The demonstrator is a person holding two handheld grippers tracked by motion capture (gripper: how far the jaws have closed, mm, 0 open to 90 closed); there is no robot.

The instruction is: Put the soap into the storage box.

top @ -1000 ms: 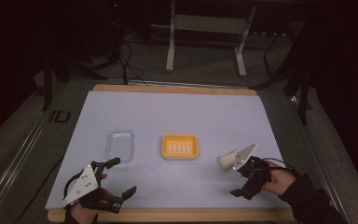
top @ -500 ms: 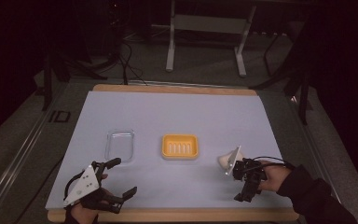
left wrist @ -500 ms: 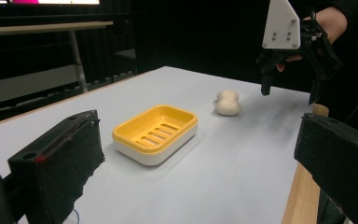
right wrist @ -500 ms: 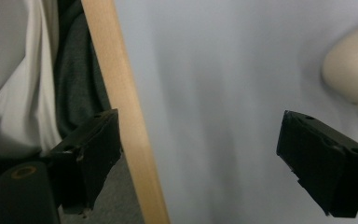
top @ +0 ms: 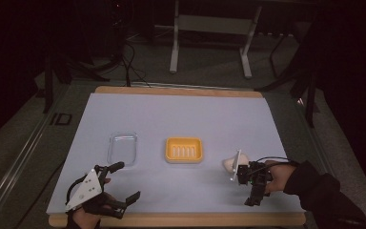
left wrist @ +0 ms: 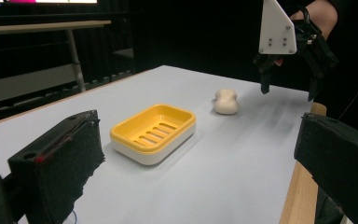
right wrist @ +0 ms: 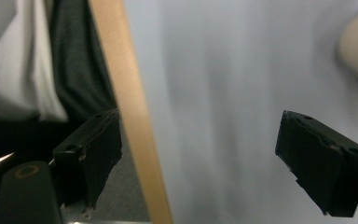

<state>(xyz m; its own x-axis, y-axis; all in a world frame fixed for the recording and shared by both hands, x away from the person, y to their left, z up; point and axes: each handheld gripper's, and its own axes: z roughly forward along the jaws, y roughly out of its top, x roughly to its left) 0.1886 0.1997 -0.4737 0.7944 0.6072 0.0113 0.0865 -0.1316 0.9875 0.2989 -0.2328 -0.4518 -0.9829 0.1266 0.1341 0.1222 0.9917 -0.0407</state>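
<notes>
Overhead, a pale blue worktop (top: 181, 119) with a wooden edge sits in a dark room, and a person's two hands reach in from the near side, each holding a black two-jaw claw. Near the middle of the worktop lies a yellow soap dish (top: 184, 150), shallow and rectangular, with a row of slots in its floor and a white base visible in the left gripper view. To its left, a little apart, lies a clear plastic tray (top: 122, 148). To the right of the dish, also apart from it, rests a small cream-coloured bar of soap (top: 228, 164), pinched in at the middle like a peanut. The left claw (top: 123, 182) hovers at the near left corner of the worktop, close to the clear tray, its jaws spread wide with nothing between them; a grey three-cornered plate sits on top of it. The right claw (top: 253, 187) is held at the near right, just beside the soap, tilted downward toward the worktop's front edge, and its jaws are also spread wide and empty. From the right gripper view, the wooden edge runs between the two jaws and the soap appears blurred at the upper right corner, outside the jaws.
</notes>
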